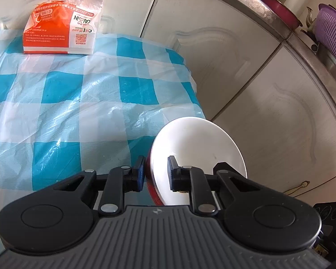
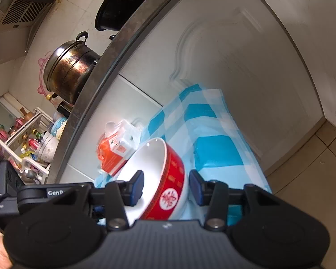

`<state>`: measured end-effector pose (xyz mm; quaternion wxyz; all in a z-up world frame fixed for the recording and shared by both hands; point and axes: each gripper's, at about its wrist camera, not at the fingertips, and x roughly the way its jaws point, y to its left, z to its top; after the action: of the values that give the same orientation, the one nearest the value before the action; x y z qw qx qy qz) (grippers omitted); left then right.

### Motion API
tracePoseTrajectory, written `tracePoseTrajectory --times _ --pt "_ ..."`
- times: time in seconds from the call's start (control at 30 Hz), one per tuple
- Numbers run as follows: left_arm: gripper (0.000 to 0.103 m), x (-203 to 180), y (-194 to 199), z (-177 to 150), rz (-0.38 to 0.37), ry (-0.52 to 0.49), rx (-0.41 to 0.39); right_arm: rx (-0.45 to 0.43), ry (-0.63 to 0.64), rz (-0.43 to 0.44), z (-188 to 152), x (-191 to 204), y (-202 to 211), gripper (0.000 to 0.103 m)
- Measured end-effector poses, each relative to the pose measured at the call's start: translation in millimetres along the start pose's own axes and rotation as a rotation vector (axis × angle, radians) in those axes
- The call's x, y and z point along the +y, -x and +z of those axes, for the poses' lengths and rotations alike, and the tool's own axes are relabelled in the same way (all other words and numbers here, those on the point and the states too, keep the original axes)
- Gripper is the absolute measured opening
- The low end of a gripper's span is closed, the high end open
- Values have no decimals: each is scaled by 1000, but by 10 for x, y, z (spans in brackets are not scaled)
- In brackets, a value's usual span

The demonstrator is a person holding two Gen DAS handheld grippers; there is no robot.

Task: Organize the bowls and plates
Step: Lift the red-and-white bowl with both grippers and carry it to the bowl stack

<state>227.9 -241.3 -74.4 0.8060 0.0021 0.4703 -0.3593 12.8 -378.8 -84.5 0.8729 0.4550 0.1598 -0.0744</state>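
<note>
My left gripper (image 1: pixel 155 173) is shut on the rim of a bowl (image 1: pixel 197 148), white inside and red outside, held on edge past the right edge of the blue-checked table (image 1: pixel 78 103). In the right wrist view my right gripper (image 2: pixel 165 187) has its fingers either side of the wall of a red bowl with a white inside (image 2: pixel 154 177). The left pad sits inside the bowl. The right pad stands a little off its outer wall. This bowl is tilted above the checked cloth (image 2: pixel 215 150).
An orange and white tissue pack (image 1: pixel 60 27) lies at the table's far edge, also in the right wrist view (image 2: pixel 116 148). White cabinet doors (image 1: pixel 268 112) stand behind. On the counter are a purple colander (image 1: pixel 331 33), a metal pot (image 2: pixel 71 71), a black wok (image 2: pixel 123 2) and a dish rack (image 2: pixel 29 143).
</note>
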Motion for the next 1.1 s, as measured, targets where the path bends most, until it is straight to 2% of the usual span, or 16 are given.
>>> tracePoseTrajectory --times 0.6,0.87,1.1 --pt "17 189 326 -76 -44 98 -81 3 -2 20 -35 212 50 46" --pt "17 304 301 -69 -37 123 -70 34 28 -5 -135 263 -90 46" --pt "17 385 170 -59 -34 138 -31 52 79 -43 -172 282 -155 37"
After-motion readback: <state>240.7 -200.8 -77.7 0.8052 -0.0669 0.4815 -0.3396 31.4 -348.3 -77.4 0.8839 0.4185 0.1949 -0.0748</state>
